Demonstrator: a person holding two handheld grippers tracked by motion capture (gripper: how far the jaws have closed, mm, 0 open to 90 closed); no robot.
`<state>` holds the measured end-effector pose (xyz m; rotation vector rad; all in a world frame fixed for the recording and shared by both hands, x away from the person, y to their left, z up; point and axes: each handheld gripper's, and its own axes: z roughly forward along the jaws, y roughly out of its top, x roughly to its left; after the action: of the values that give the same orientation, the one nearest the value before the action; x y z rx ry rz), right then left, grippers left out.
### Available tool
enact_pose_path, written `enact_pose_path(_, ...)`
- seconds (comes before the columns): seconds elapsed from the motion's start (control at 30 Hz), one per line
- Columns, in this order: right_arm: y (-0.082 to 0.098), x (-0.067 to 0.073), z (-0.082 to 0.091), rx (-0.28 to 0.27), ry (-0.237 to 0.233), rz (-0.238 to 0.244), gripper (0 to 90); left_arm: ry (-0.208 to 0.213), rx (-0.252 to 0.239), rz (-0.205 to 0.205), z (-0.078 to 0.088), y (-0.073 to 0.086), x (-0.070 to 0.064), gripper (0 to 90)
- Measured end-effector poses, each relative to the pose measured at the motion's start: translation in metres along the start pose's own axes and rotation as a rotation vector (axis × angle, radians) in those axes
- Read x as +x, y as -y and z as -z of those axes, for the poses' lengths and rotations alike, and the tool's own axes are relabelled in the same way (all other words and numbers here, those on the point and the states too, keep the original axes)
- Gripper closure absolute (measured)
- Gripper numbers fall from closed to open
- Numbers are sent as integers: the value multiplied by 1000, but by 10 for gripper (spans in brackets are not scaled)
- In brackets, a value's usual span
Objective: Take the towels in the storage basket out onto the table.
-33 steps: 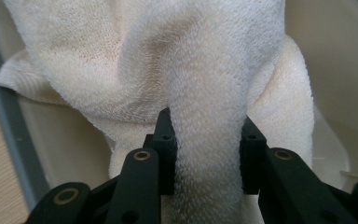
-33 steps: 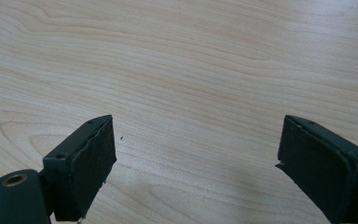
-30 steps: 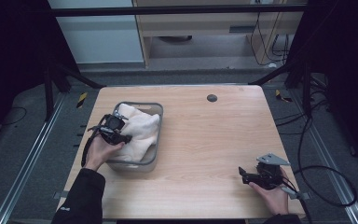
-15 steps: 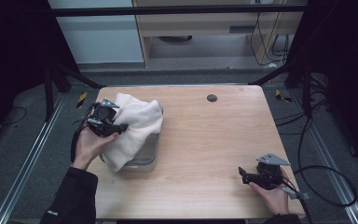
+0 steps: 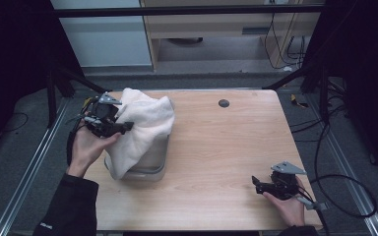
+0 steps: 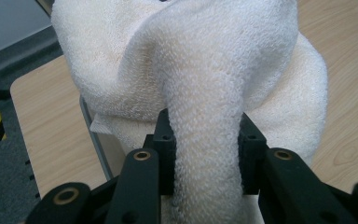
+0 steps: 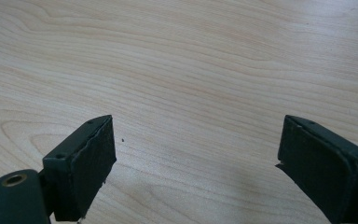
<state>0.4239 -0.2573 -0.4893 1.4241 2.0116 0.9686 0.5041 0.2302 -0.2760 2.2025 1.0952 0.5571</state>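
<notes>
A cream towel [image 5: 145, 125] hangs from my left gripper [image 5: 124, 128], which is shut on a bunched fold of it above the table's left side. In the left gripper view the towel [image 6: 205, 79] passes as a thick roll between the two black pads [image 6: 164, 149]. Its lower end drapes over the grey plastic bin [image 5: 150, 169] beneath. My right gripper [image 5: 257, 184] rests low near the table's front right corner, held in a hand. Its jaws stand wide open over bare wood, with nothing between the fingertips [image 7: 93, 163].
The light wooden table [image 5: 226, 147] has a small dark round hole [image 5: 223, 103] near its far edge. Cables [image 5: 344, 196] trail off the right side. Metal frame rails run along both sides, with grey floor around.
My left gripper has risen and shifted toward the far left, lifting the towel up out of the grey bin so it now hangs. The right gripper has stayed put.
</notes>
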Motion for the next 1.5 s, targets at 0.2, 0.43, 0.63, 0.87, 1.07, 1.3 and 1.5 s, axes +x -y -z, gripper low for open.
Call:
enact_pose_path(0.2, 0, 0, 1, -4, -3, -7, 111, 13, -11, -36, 10, -7, -11, 676)
enact_pose_path(0.43, 0, -2, 2, -15, -3, -14, 111, 35, -35, -91, 24, -16, -24, 675)
enact_pose_path(0.63, 0, -3, 3, -21, 2, -10, 108, 61, -61, -135, 34, -24, -42, 676)
enact_pose_path(0.87, 0, -6, 6, -34, 10, -29, 108, 79, -70, -167, 35, -33, -57, 675)
enact_pose_path(1.07, 0, -11, 7, -49, 21, -36, 108, 113, -84, -183, 35, -42, -71, 674)
enact_pose_path(1.3, 1, -14, 8, -56, 25, -40, 107, 133, -94, -207, 33, -50, -86, 674)
enact_pose_path(1.5, 1, -15, 9, -60, 36, -38, 106, 156, -88, -241, 25, -58, -101, 673)
